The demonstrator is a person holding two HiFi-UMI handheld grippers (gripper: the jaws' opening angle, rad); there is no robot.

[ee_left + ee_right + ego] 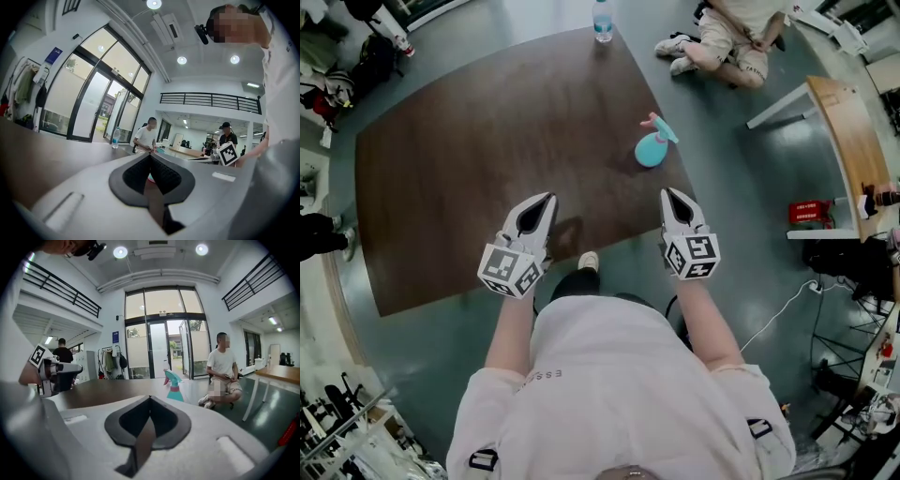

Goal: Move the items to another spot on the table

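A teal spray bottle [652, 146] with a pink trigger lies toward the right side of the dark brown table [469, 159]; the right gripper view shows the bottle [174, 386] ahead, slightly right of the jaws. A clear water bottle [602, 21] stands at the table's far edge, and the left gripper view has the same water bottle [115, 138] in the distance. My left gripper [548, 198] hovers over the near edge, shut and empty. My right gripper [668, 194] is level with it near the table's right corner, also shut with nothing held, well short of the spray bottle.
A person sits on the floor [733, 37] beyond the table's far right corner. A wooden desk [853, 131] stands at the right, with a red box [807, 212] and cables on the floor beside it. Bags and clothes lie at the left.
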